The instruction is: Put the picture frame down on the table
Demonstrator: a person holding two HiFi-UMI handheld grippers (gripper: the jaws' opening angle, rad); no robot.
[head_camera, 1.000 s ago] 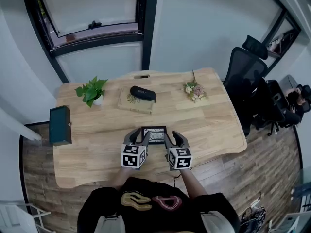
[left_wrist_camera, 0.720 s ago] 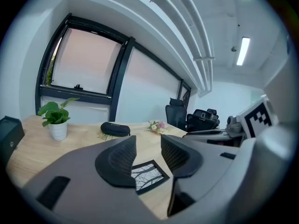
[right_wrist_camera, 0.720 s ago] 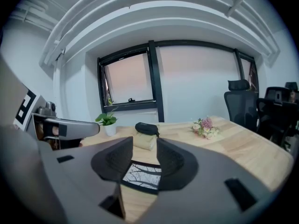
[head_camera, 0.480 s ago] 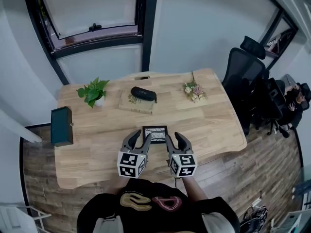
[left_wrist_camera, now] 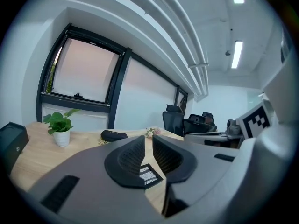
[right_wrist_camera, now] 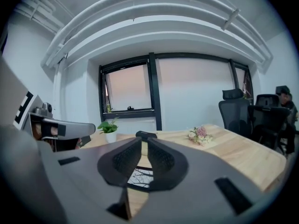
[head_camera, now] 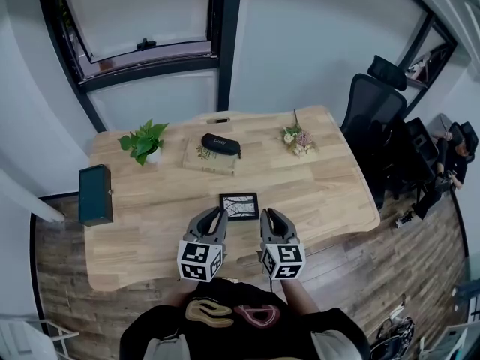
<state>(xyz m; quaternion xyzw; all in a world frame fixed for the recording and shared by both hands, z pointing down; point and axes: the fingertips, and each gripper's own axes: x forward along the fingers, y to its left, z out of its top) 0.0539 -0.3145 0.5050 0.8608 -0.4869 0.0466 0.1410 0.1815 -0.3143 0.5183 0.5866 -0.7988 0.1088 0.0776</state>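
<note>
The black picture frame (head_camera: 239, 206) lies flat, face up, on the wooden table (head_camera: 330, 193) near its front edge. My left gripper (head_camera: 214, 219) hovers just short of the frame's lower left corner, my right gripper (head_camera: 268, 219) just short of its lower right corner. Neither touches the frame. In the left gripper view the jaws of the left gripper (left_wrist_camera: 148, 140) stand almost together with nothing between them, and the frame (left_wrist_camera: 150, 174) shows below them. The right gripper (right_wrist_camera: 144, 144) looks the same, with the frame (right_wrist_camera: 139, 177) beneath its jaws.
At the back of the table are a potted plant (head_camera: 142, 141), a book (head_camera: 206, 160) with a black case (head_camera: 220, 144) on it, and a dried flower bunch (head_camera: 299, 139). A dark green box (head_camera: 94, 193) stands at the left edge. Office chairs (head_camera: 375, 111) and a seated person are at the right.
Both grippers have pulled back toward me, away from the frame's sides, and their jaws have come together. The frame stays flat on the table.
</note>
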